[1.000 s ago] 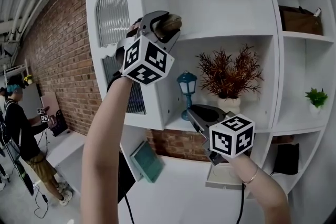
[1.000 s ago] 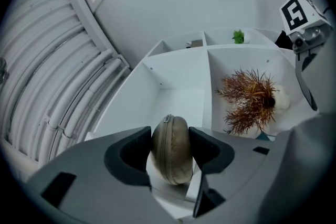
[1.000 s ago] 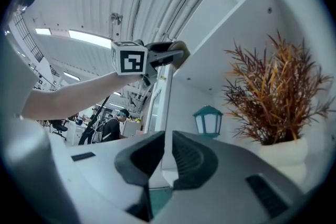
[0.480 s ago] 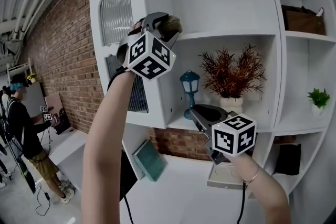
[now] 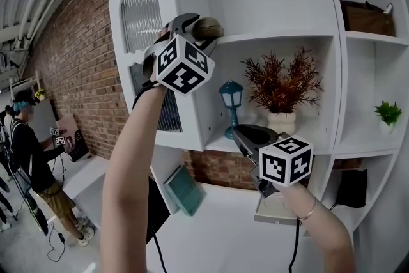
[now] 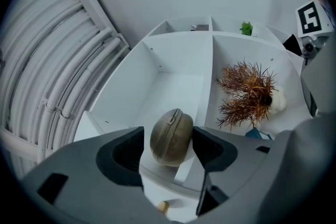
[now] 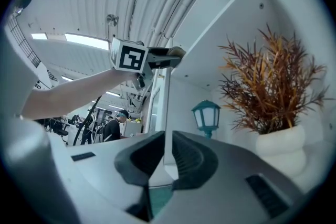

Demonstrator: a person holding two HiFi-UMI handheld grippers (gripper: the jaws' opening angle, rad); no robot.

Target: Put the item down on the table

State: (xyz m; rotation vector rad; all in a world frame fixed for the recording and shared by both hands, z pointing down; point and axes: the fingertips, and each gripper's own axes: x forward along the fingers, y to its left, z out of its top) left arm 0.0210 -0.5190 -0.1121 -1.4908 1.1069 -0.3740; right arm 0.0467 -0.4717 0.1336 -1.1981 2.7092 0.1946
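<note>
An olive-brown round zip pouch (image 5: 209, 27) sits at the front edge of the upper white shelf (image 5: 275, 37). My left gripper (image 5: 195, 29) is raised to it with a jaw on each side. In the left gripper view the pouch (image 6: 171, 137) touches the right pad, while a gap shows at the left pad; the jaws have just been opening and the left gripper (image 6: 168, 145) stands open. My right gripper (image 5: 238, 133) hovers lower, in front of the lantern shelf, shut and empty. The right gripper view shows the left gripper (image 7: 159, 60) with the pouch (image 7: 175, 52) high up.
A teal lantern (image 5: 230, 99) and a dried red plant in a white vase (image 5: 281, 89) stand on the middle shelf. A small green plant (image 5: 388, 115) and a brown basket (image 5: 365, 17) are at the right. Below lie a white table (image 5: 211, 233), a teal book (image 5: 182, 188), a tray (image 5: 275, 214). A person (image 5: 25, 150) stands far left.
The left gripper's jaws have spread a little around the pouch, which now rests on the shelf edge. The right gripper has kept its place.
</note>
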